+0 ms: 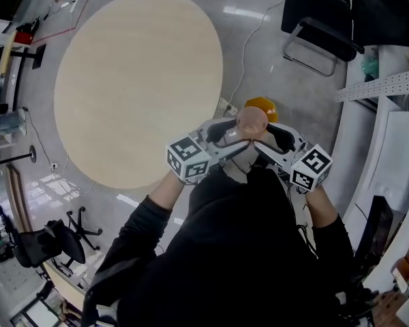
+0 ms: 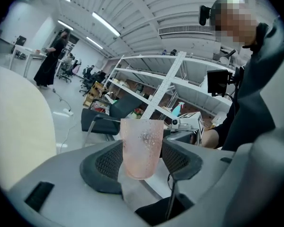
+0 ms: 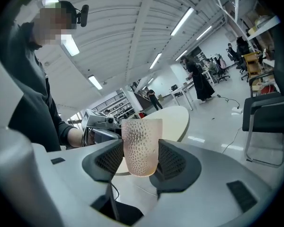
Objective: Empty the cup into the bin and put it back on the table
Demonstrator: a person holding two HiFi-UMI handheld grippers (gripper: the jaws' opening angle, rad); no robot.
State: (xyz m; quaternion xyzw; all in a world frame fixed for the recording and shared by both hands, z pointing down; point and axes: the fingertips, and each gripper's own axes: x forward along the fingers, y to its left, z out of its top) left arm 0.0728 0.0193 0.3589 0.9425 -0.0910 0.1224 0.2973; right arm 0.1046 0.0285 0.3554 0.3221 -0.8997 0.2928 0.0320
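A pink translucent dimpled cup (image 1: 251, 122) hangs upright in the air in front of my body, off the right edge of the round beige table (image 1: 138, 80). Both grippers meet on it. My left gripper (image 1: 235, 133) clamps it from the left and my right gripper (image 1: 267, 136) from the right. In the left gripper view the cup (image 2: 141, 148) sits between the black pads (image 2: 108, 163), touched on both sides. The right gripper view shows the same cup (image 3: 141, 145) pressed between its pads (image 3: 173, 162). Nothing shows inside the cup. An orange round thing (image 1: 262, 105) lies on the floor just beyond it.
A black chair (image 1: 320, 26) stands on the floor at the far right, beside white shelving (image 1: 385, 84). A cable and power strip (image 1: 226, 106) run along the floor by the table edge. An office chair (image 1: 51, 240) is at the near left. A person in black (image 2: 51, 60) stands far off.
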